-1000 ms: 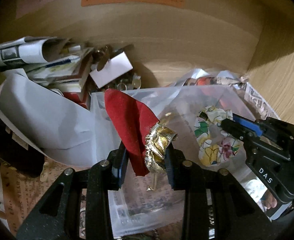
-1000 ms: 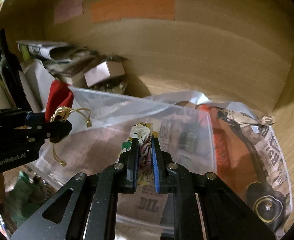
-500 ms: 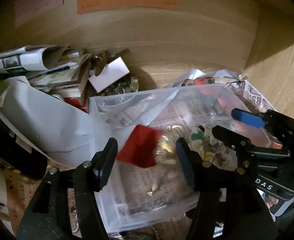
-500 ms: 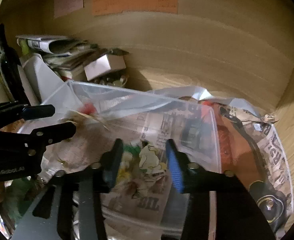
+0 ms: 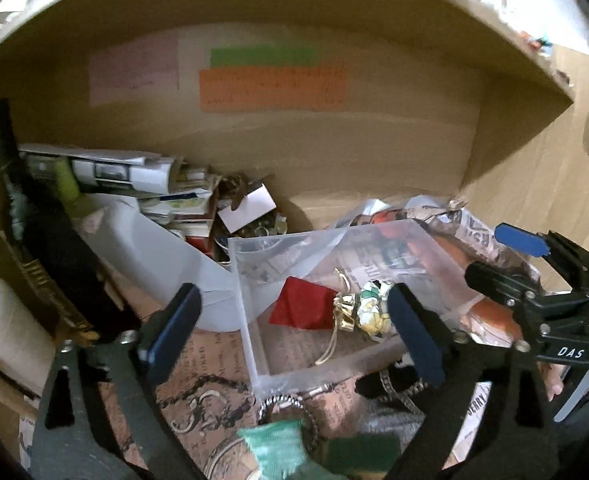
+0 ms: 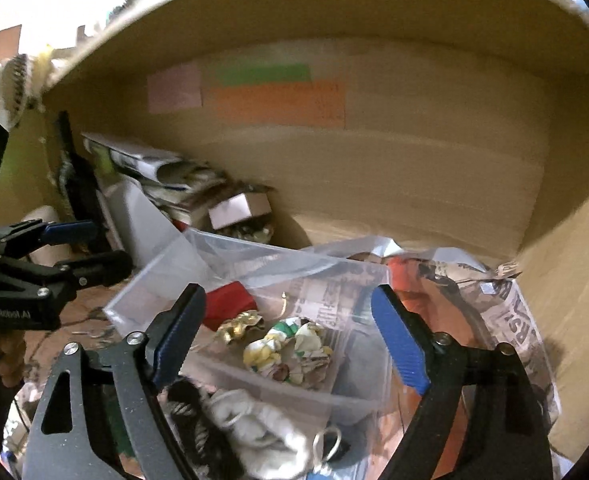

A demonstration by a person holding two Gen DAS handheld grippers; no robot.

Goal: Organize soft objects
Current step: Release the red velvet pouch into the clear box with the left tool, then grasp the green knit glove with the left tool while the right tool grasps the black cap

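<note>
Two soft pieces lie in the clear plastic box (image 5: 250, 340).
One red cloth pouch with gold trim (image 5: 304, 308), one crumpled floral fabric scrunchie (image 6: 290, 350); both grippers' fingers spread, empty.

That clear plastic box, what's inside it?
Inside the clear plastic box lie a red pouch with gold trim and a floral scrunchie, side by side. Printed paper shows beneath; nothing else is discernible.

1. Red cloth pouch (image 5: 302, 307) with shiny gold trim (image 5: 344, 312), inside clear plastic box (image 5: 250, 344).
2. White scrunchie (image 5: 370, 308) patterned with yellow, green and pink flowers, just beside the pouch.
3. Orange note (image 5: 272, 90), green strip (image 5: 264, 56) and pale pink note (image 5: 134, 66) on tan wooden back wall (image 5: 374, 140).
4. Blue pads (image 6: 400, 344) on black gripper fingers.
5. Black-on-white newsprint (image 6: 514, 316) at right.
</note>
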